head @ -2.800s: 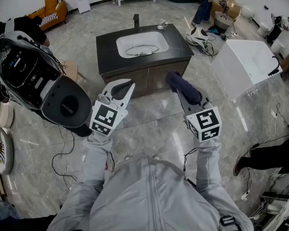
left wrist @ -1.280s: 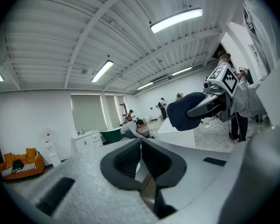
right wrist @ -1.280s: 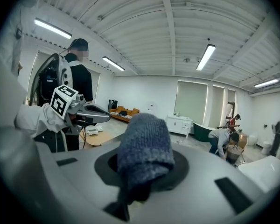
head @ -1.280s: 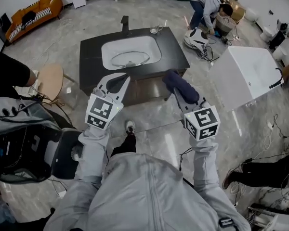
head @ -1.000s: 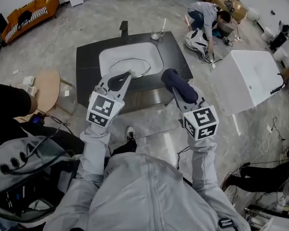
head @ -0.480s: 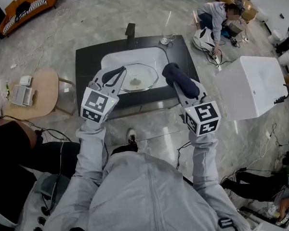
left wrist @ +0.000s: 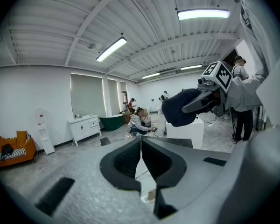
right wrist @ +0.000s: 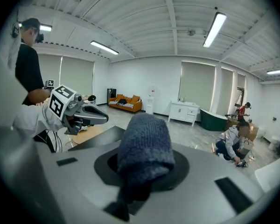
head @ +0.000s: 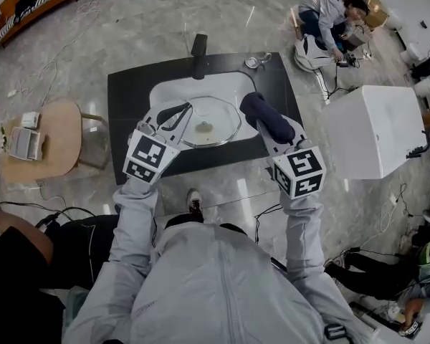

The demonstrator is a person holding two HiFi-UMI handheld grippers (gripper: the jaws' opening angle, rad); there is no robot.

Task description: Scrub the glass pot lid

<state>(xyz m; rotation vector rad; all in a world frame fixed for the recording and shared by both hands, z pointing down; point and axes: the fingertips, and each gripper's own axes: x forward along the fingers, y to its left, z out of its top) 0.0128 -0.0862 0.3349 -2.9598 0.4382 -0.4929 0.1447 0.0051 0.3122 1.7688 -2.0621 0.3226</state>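
The glass pot lid (head: 213,125) lies in the white sink basin (head: 165,95) of a black-topped vanity (head: 125,120), with a brownish smear at its middle. My left gripper (head: 186,108) hovers over the lid's left rim, its jaws shut with nothing between them (left wrist: 141,141). My right gripper (head: 254,112) hangs over the lid's right rim, shut on a dark blue cloth (head: 264,119) that bulges past its jaws (right wrist: 144,143). Each gripper view looks out across the room and shows the other gripper, not the lid.
A black faucet (head: 198,46) stands behind the basin and a glass cup (head: 254,61) sits at the counter's back right. A white box (head: 373,131) stands to the right, a wooden stool (head: 39,138) to the left. A person (head: 330,13) crouches beyond the vanity.
The vanity has come closer: it was across the floor, now the basin lies right under both grippers. The grippers keep their states, the right one still holding the cloth.
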